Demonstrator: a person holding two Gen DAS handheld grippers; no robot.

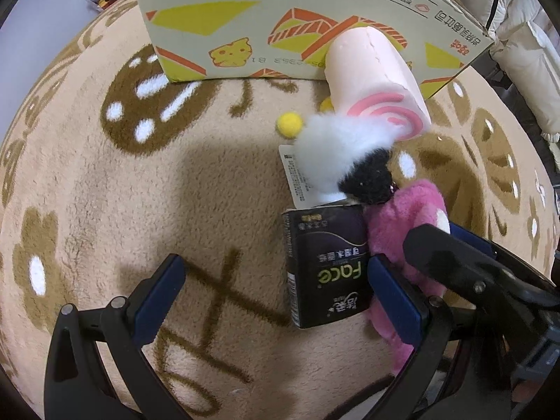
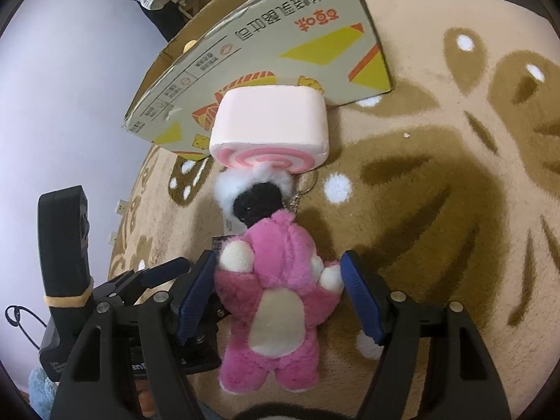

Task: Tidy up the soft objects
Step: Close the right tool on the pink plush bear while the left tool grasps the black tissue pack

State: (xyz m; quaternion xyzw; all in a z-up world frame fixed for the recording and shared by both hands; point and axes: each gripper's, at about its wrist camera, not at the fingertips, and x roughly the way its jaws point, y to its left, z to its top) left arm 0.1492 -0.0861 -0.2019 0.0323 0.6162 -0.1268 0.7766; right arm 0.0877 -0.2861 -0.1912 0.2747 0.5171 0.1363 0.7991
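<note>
Here, in the left wrist view, the left tool (image 1: pixel 276 301) stands released, its blue pads wide apart over the beige plush carpet with brown patterns (image 1: pixel 105 210). The black paper tissue pack (image 1: pixel 323 266) lies between the pads, near the right one, and I cannot tell if it touches. The pink plush bear toy (image 1: pixel 413 210) lies at the lower right, behind that pad. Above it are the white and black fluffy toy (image 1: pixel 346 154), the pink foam roll cake (image 1: pixel 374 84) and a small yellow pompom (image 1: pixel 289 124), before the printed cardboard box (image 1: pixel 280 17) at the top.

In the right wrist view, the right tool (image 2: pixel 276 297) is released around the pink bear, which fills the lower centre; the left pad touches its side, the right pad stands just beside.
</note>
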